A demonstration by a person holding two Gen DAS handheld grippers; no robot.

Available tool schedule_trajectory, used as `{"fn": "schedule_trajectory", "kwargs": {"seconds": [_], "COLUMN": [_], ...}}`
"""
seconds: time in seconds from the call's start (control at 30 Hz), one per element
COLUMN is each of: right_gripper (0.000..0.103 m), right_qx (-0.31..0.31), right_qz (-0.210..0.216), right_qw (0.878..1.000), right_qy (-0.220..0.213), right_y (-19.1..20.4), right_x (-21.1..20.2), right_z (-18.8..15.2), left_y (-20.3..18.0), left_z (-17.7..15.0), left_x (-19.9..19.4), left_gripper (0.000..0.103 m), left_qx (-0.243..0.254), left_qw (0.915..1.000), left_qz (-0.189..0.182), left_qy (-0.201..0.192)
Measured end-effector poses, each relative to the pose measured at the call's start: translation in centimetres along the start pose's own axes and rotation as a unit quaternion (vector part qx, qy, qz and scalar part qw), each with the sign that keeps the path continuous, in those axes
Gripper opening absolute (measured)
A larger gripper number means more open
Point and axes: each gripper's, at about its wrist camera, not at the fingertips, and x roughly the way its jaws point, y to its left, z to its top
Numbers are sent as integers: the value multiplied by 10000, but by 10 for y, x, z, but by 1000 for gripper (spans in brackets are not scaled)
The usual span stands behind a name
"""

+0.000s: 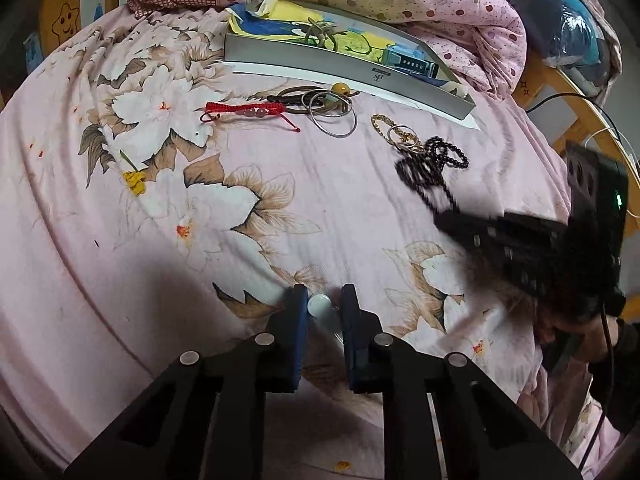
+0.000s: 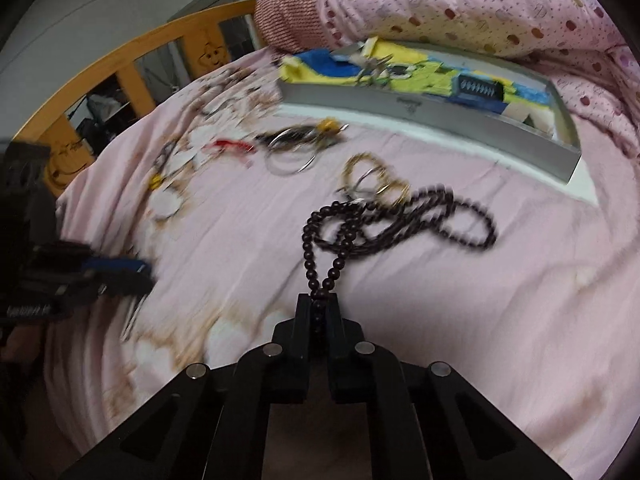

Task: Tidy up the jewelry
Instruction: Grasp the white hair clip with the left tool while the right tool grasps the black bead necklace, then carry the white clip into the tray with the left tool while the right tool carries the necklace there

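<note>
Left tool [image 1: 324,300] is sitting nearly together on a small white object [image 1: 320,305] against the floral bedsheet [image 1: 120,240]; what that object is cannot be told. Right tool [image 2: 319,304] is clamping one end of the dark beaded necklace [image 2: 400,224], the rest trailing ahead of it across the sheet and touching the gold chain [image 2: 372,178]. Grey tray [image 2: 440,120] is lying beyond and right. Judgement: lifting slowly and straight, so beads are not dragging the chain along.

Soft indoor light, fisheye-curved edges, dark corners, right wrist view motion-blurred
</note>
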Motion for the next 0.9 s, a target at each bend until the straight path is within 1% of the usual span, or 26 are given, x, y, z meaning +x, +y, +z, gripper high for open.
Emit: {"fn": "schedule_trajectory", "kwargs": {"seconds": [0.1,0.23,0.33,0.47,0.67,0.8,0.9], "right_gripper": [7,7,7,7,7,7,7], "right_qx": [250,454,547,541,702,718,669], "right_qz": [255,362,384,512,781,793,752], "right_qw": [9994,9983,9977,9969,9932,9919,9919], "right_qy": [26,-17,-105,-237,-499,-687,-779], "right_y": [5,7,8,15,21,24,26], "right_x": [-7,-14,-19,-29,-47,-63,-71], "right_z": [-12,-22,-23,-20,-12,-5,2], "left_y": [-1,-5,-9,-15,-16,-16,-19], "left_z": [-2,-5,-7,-5,0,2,3], "left_x": [-3,-10,-16,-25,-35,-45,-53], "left_gripper": [13,13,13,13,13,13,13], "left_qx": [36,123,241,339,267,228,305], "left_qw": [10000,9999,9997,9993,9988,9983,9977], "left_qz": [-15,-5,7,-19,-240,-334,-343], "left_qy": [34,43,-29,-177,-334,-421,-505]}}
